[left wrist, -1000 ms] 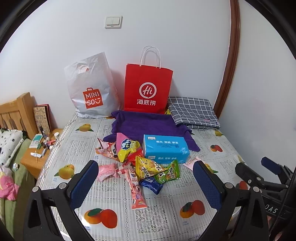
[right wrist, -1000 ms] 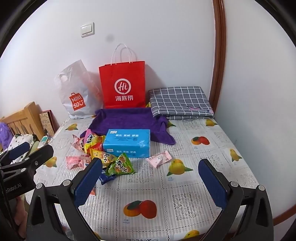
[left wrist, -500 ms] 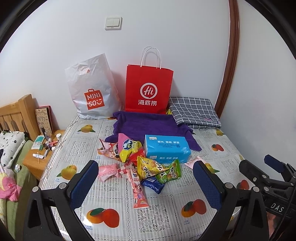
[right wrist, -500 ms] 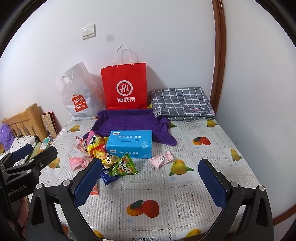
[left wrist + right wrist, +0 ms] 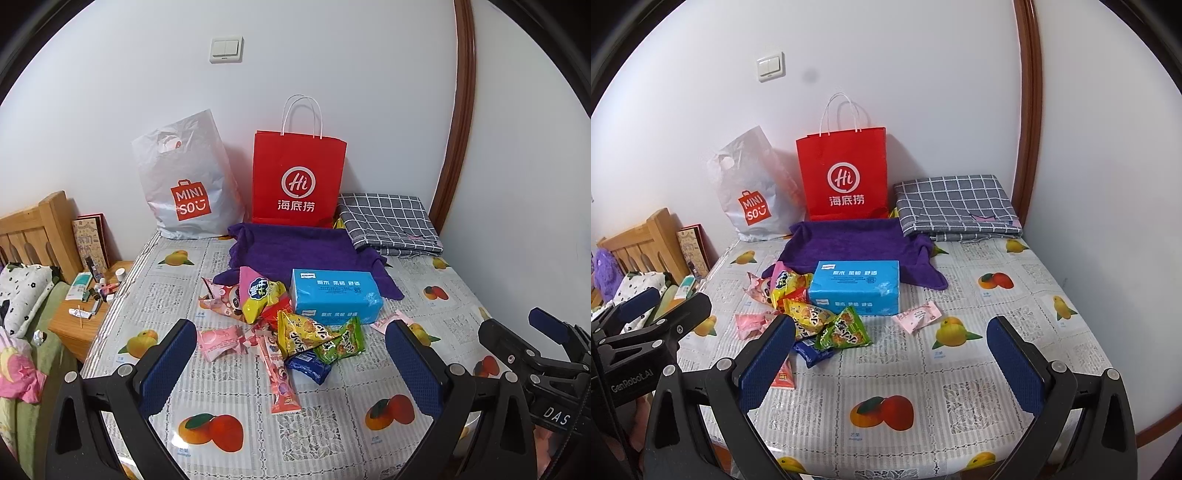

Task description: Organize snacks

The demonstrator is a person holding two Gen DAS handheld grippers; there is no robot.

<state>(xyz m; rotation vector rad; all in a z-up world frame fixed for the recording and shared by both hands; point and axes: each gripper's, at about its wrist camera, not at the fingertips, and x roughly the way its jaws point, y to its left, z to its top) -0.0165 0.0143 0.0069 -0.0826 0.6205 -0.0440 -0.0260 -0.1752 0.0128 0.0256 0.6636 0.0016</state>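
Lying in a loose heap at mid-table, the snacks point(image 5: 288, 328) sat just left of the blue tissue pack point(image 5: 334, 297), some touching it; one pink packet point(image 5: 916, 316) lay apart on the right. Both tongs hovered short of the pile w/ nothing held: left gripper point(image 5: 291, 365) spread wide, right gripper point(image 5: 892, 363) likewise. Best approach, I'd say: take the top, outermost packet first, pinch a crimped edge, not the puffed middle. Wrappers looked crinkly foil/plastic, slippery, irregular. Tablecloth point(image 5: 960, 369) glossy, fruit-printed. Behind: soft purple towel point(image 5: 295, 247), stiff red paper bag point(image 5: 297, 177), limp white plastic bag point(image 5: 184, 177).
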